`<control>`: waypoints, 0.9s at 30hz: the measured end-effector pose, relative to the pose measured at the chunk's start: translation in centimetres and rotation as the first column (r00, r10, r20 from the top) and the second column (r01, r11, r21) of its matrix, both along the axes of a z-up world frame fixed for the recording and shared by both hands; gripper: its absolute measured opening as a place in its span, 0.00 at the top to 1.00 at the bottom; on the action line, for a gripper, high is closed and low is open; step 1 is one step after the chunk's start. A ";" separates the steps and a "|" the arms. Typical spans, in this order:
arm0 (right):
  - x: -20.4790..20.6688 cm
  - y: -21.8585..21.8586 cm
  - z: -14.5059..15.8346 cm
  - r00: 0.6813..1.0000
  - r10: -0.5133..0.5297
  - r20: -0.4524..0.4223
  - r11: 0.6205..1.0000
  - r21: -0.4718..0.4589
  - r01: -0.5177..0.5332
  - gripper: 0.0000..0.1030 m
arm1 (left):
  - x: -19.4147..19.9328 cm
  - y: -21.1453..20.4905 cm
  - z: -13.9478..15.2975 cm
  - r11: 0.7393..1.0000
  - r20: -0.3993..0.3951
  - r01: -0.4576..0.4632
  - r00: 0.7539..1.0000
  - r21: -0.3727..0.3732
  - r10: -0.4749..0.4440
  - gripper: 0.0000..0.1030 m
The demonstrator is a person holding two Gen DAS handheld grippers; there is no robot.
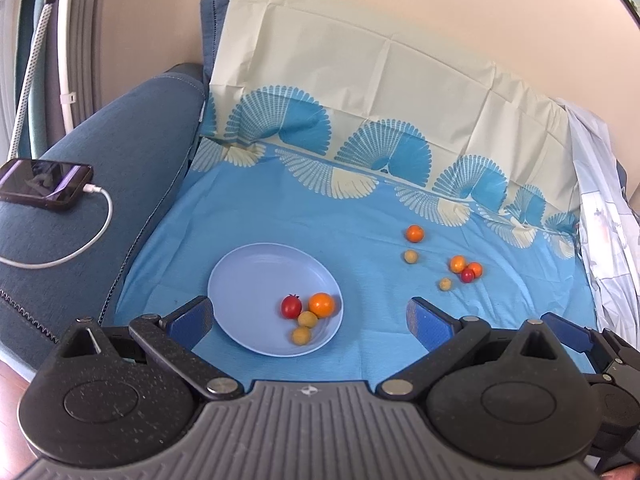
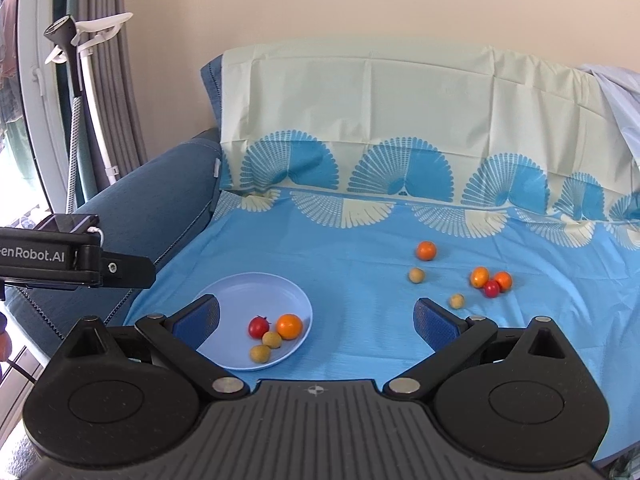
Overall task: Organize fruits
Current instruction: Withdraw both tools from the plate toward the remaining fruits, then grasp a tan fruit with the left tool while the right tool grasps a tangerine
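Observation:
A pale blue plate [image 1: 248,276] [image 2: 248,292] lies on the blue cloth and holds a red tomato [image 1: 291,306] [image 2: 259,326], an orange fruit [image 1: 321,304] [image 2: 289,326] and two small yellow fruits [image 1: 307,319] [image 2: 272,339]. Loose on the cloth to the right lie an orange fruit [image 1: 415,233] [image 2: 425,250], a yellow one [image 1: 411,256] [image 2: 416,275], a cluster of two orange fruits and a red one [image 1: 467,275] [image 2: 491,288], and another yellow one [image 1: 445,283] [image 2: 457,301]. My left gripper [image 1: 308,318] is open and empty above the plate's near edge. My right gripper [image 2: 316,316] is open and empty, right of the plate.
The cloth [image 1: 360,208] covers a blue sofa seat and backrest. A phone [image 1: 44,186] with a white cable lies on the left armrest. The left gripper's body [image 2: 76,266] shows at the left of the right wrist view. Crumpled plastic [image 1: 604,216] lies at the right.

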State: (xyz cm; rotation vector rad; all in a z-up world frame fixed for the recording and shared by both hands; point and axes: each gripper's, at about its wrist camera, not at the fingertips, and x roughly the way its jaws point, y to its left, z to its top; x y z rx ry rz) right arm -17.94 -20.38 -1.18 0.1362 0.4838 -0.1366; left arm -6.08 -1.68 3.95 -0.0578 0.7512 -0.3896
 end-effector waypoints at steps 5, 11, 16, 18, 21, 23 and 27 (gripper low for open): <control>-0.2 -1.0 -0.2 1.000 -0.018 0.001 1.000 0.007 0.018 0.01 | 0.5 -0.9 -0.1 1.000 -0.007 0.006 1.000 0.007 -0.006 0.00; 0.4 -3.1 -1.0 0.998 -0.058 -0.013 0.998 0.019 0.058 0.01 | 2.1 -3.1 -0.7 0.999 -0.030 0.014 0.999 0.029 -0.014 0.00; 1.5 -6.9 -2.0 0.991 -0.130 -0.032 0.991 0.036 0.131 0.01 | 4.0 -6.4 -1.4 0.998 -0.038 0.037 0.999 0.054 -0.035 0.00; 1.9 -8.7 -2.5 0.986 -0.162 -0.038 0.986 0.043 0.163 0.01 | 4.9 -8.0 -1.8 0.997 -0.042 0.049 0.998 0.063 -0.046 0.00; 2.6 -11.5 -3.3 0.977 -0.210 -0.040 0.976 0.044 0.211 0.01 | 6.3 -10.7 -2.5 0.994 -0.041 0.070 0.997 0.078 -0.067 0.00; 3.1 -13.4 -3.9 0.968 -0.246 -0.038 0.968 0.036 0.248 0.01 | 7.3 -12.6 -3.1 0.992 -0.034 0.081 0.996 0.092 -0.078 0.00; 4.4 -17.0 -5.8 0.951 -0.304 -0.046 0.952 0.017 0.305 0.01 | 9.8 -16.6 -4.7 0.989 -0.033 0.103 0.994 0.110 -0.100 0.00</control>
